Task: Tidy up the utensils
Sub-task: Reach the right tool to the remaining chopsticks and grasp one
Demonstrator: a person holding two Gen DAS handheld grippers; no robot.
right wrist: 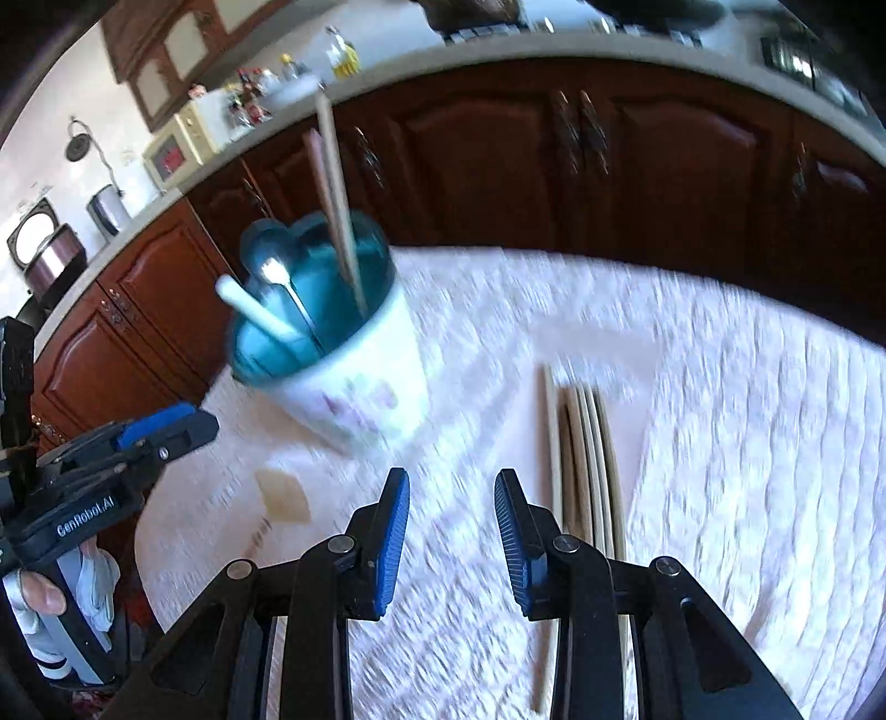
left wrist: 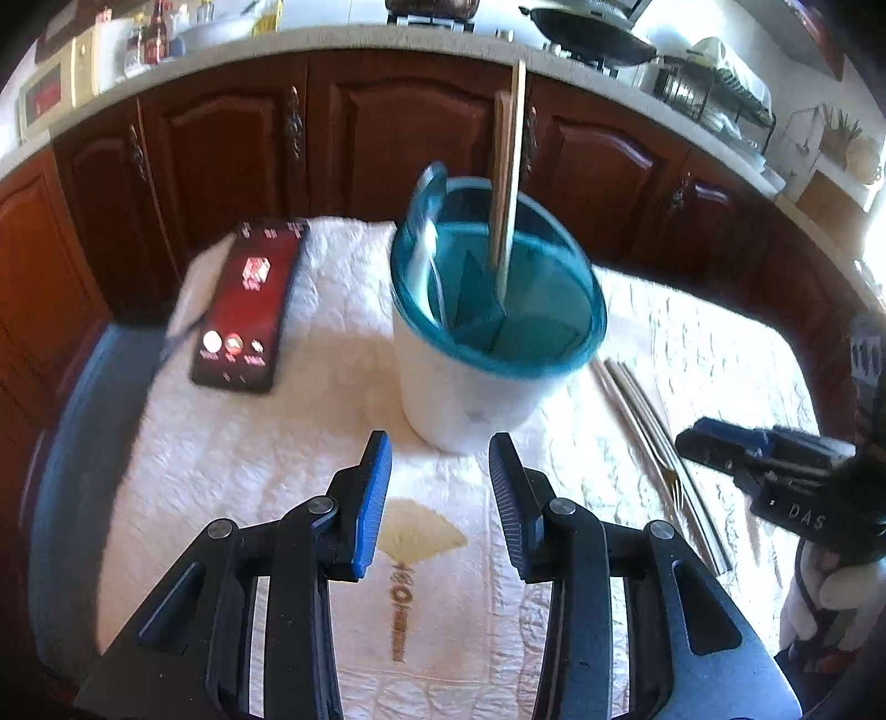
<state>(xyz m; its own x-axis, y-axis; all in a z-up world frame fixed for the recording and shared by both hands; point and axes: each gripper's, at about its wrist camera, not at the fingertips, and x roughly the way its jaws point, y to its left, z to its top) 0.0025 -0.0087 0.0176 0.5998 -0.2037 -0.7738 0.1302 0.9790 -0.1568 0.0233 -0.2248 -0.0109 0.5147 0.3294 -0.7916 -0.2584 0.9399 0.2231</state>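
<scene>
A white utensil holder with a teal rim [left wrist: 487, 343] stands on the white quilted tablecloth [left wrist: 277, 443]. It holds two wooden chopsticks [left wrist: 509, 166] and a white spoon [left wrist: 429, 243]. In the right wrist view the holder [right wrist: 343, 354] also shows a metal spoon [right wrist: 277, 277]. Several chopsticks and a fork [left wrist: 659, 443] lie on the cloth to its right; they also show in the right wrist view [right wrist: 581, 443]. My left gripper [left wrist: 440, 443] is open and empty, just in front of the holder. My right gripper [right wrist: 451, 482] is open and empty, above the cloth left of the loose chopsticks.
A phone with a red screen [left wrist: 249, 310] lies left of the holder. Dark wooden cabinets [left wrist: 387, 138] and a cluttered countertop [left wrist: 332, 39] run behind the table. The right gripper [left wrist: 775, 476] shows at the right edge of the left wrist view.
</scene>
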